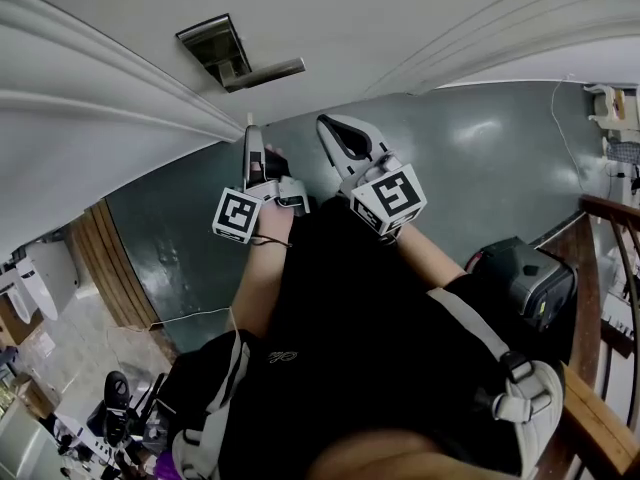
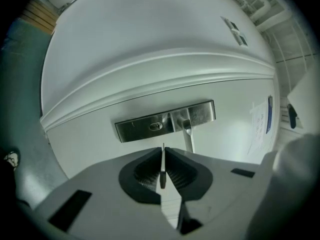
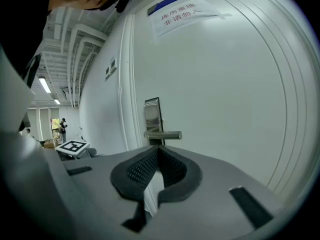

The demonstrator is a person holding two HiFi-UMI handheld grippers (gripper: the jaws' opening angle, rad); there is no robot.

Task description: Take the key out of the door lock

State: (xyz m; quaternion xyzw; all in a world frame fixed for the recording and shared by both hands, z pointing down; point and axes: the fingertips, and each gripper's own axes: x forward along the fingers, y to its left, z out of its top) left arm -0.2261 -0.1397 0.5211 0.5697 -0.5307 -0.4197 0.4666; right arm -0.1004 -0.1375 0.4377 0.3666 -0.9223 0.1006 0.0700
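Observation:
My left gripper (image 2: 163,151) is shut on a thin metal key (image 2: 162,165), held edge-on between the pads and pointing at the door. The steel lock plate (image 2: 165,121) lies a short way ahead. Its keyhole (image 2: 156,126) looks empty, and the lever handle (image 2: 188,134) hangs beside it. In the head view the left gripper (image 1: 253,146) hovers below the lock plate (image 1: 213,46) and handle (image 1: 266,72), apart from both. My right gripper (image 3: 159,150) is shut with nothing in it, beside the left one (image 1: 340,133); it sees the handle (image 3: 163,134) side-on.
The white door (image 1: 330,18) fills the space ahead, with a paper notice (image 3: 182,11) taped on it. A dark green floor (image 1: 480,168) lies below. A black case (image 1: 522,278) and a wooden railing (image 1: 598,268) are at my right.

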